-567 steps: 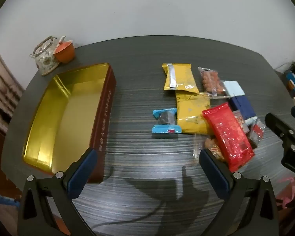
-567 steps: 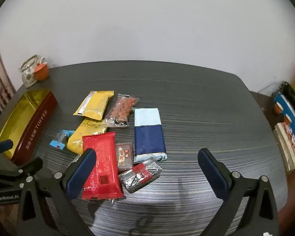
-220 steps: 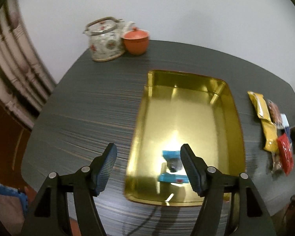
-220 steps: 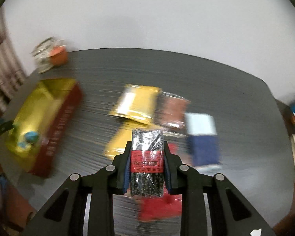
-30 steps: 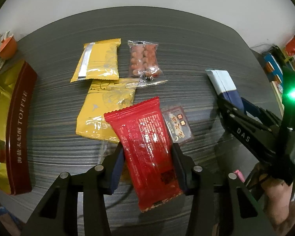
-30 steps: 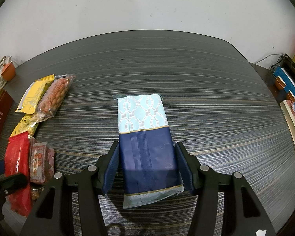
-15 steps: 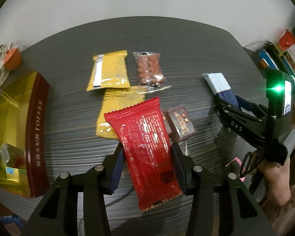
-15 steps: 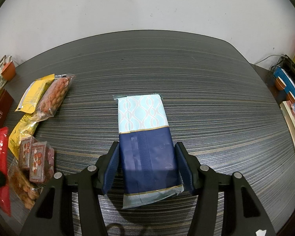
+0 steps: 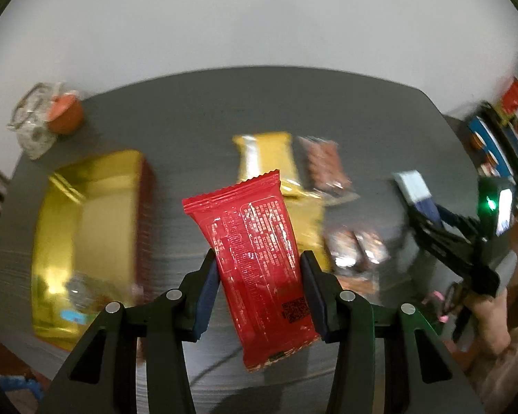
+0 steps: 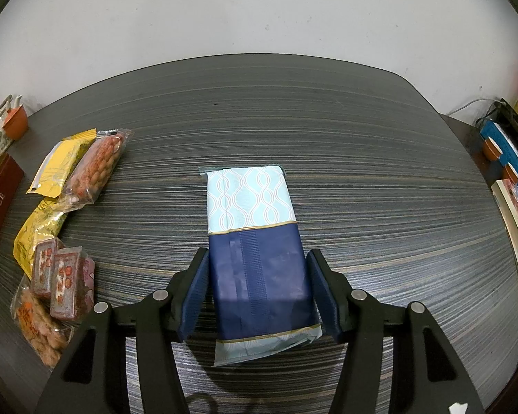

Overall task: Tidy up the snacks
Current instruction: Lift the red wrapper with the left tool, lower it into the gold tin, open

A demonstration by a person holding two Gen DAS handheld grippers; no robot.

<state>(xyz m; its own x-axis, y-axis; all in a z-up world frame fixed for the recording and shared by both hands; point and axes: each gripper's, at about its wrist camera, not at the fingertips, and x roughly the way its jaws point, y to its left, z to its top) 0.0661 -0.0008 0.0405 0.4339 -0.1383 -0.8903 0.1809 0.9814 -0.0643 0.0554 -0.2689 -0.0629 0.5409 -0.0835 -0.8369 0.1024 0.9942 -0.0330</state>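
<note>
One red packet [image 9: 259, 258] of small, unreadable print is clamped in the left gripper [image 9: 259, 291] jaws, above the tabletop [image 9: 190, 110]; the gold tin [image 9: 86, 227] sits left. Right gripper [image 10: 259, 296] jaws flank the blue-and-white pack [image 10: 255, 241] lying on open tabletop; whether they press it I cannot tell; the tin's wall far left reads "TOFFEE".

Black left gripper [image 9: 259, 289] and right gripper [image 10: 259, 296], blue pads, silver screws

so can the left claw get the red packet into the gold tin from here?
Probably yes. The left claw grips the red packet above the table, and the gold tin is open-topped, with only small snacks at its near end.
</note>
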